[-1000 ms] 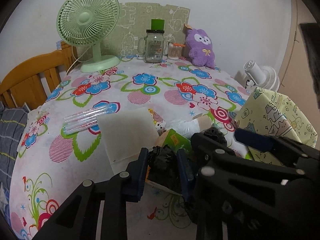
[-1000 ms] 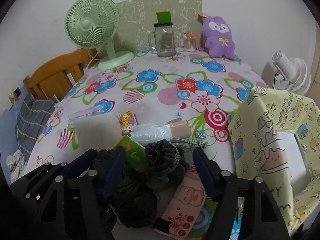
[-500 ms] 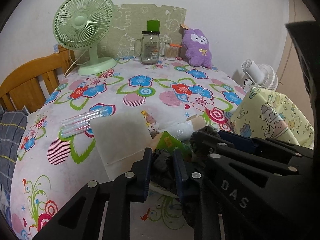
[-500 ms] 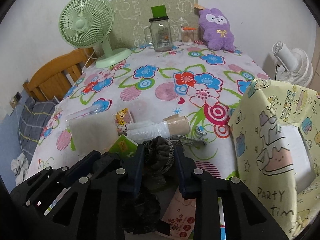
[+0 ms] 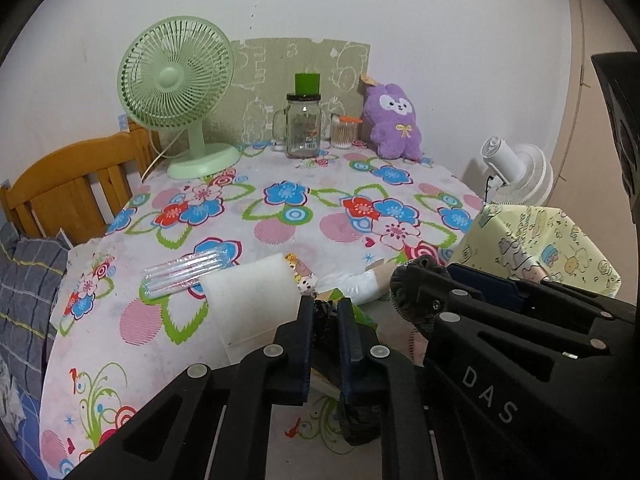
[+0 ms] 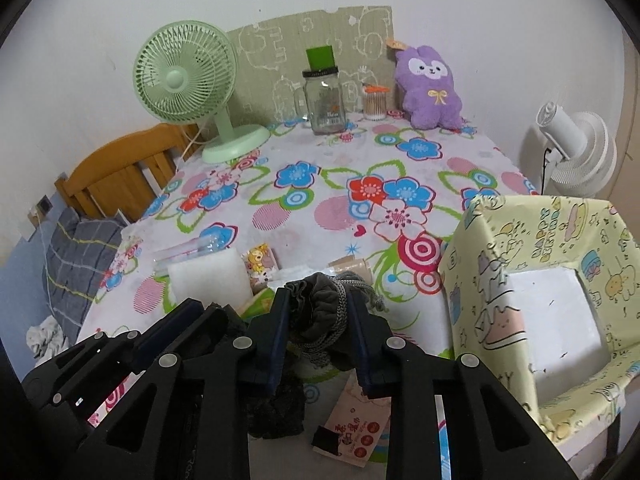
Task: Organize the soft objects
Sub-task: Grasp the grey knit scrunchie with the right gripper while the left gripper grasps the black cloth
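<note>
Above the floral tablecloth, left gripper pinching black fabric, right gripper clamping grey mesh bundle.

Left gripper, right gripper: black frames, silver rivets, blue pads; "DAS" lettering.

Both wrist cameras are sitting close above the near edge of the tabletop, looking forward and downward along their own fingers toward the far wall. The left view is standing left of the right one. Both are sharing the green fan, glass jar and purple plush.
</note>
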